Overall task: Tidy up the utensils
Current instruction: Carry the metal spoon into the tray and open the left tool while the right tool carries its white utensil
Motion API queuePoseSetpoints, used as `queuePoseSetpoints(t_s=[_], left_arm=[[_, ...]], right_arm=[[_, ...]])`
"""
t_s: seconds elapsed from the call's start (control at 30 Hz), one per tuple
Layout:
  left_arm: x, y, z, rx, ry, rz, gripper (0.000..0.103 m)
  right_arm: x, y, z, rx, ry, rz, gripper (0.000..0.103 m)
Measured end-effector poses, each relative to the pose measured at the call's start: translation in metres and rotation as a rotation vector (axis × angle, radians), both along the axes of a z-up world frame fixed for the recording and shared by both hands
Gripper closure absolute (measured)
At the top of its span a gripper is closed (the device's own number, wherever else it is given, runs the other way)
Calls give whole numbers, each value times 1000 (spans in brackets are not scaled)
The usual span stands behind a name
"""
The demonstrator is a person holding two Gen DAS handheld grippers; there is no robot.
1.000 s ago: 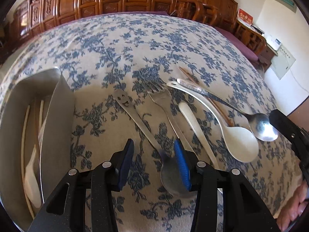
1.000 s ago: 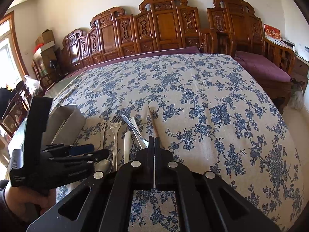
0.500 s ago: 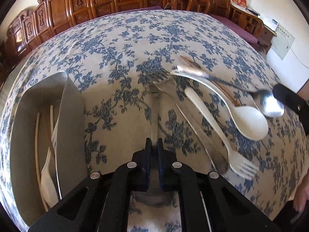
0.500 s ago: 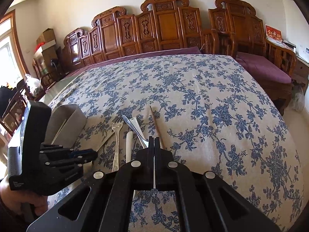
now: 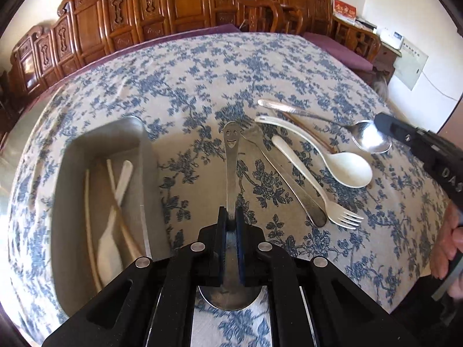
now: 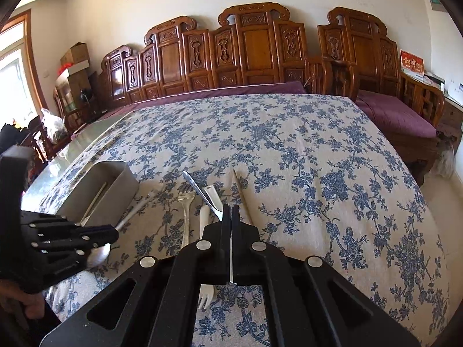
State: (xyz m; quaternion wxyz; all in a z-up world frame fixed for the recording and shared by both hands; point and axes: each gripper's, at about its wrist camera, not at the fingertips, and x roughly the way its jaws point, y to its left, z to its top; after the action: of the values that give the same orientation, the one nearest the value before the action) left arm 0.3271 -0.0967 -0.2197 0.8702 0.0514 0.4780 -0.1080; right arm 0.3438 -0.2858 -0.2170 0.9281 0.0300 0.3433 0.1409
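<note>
Our left gripper [image 5: 231, 219] is clamped on the neck of a steel spoon [image 5: 230, 173] with a smiling face on its handle; the spoon is lifted above the floral cloth [image 5: 202, 69], just right of the grey bin [image 5: 144, 156]. In the bin we see pale chopsticks [image 5: 88, 202] and a white spoon [image 5: 115, 199] lying lengthwise. On the cloth to the right lie a steel fork [image 5: 289, 182], a white fork [image 5: 315, 190], a white ladle-spoon [image 5: 341, 164], a second steel spoon [image 5: 367, 140] and brown chopsticks [image 5: 311, 130]. Our right gripper [image 6: 231, 217] has its fingers pressed together on nothing, above the white fork.
</note>
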Motion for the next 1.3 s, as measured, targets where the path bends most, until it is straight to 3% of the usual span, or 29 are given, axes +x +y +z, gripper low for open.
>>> queuePoseSetpoints(t_s=[0.27, 0.43, 0.8, 1.3], left_arm=[[-9, 25, 26, -10, -51, 17, 98], [-8, 50, 27, -4, -62, 50, 98], [8, 105, 2, -24, -30, 153, 98], [17, 110, -27, -14, 34, 175, 98]], right_arm=[[-10, 12, 11, -3, -33, 23, 102], [-15, 23, 15, -5, -45, 53, 102], [-19, 41, 15, -19, -39, 102, 102], [-19, 48, 12, -26, -30, 123, 102]])
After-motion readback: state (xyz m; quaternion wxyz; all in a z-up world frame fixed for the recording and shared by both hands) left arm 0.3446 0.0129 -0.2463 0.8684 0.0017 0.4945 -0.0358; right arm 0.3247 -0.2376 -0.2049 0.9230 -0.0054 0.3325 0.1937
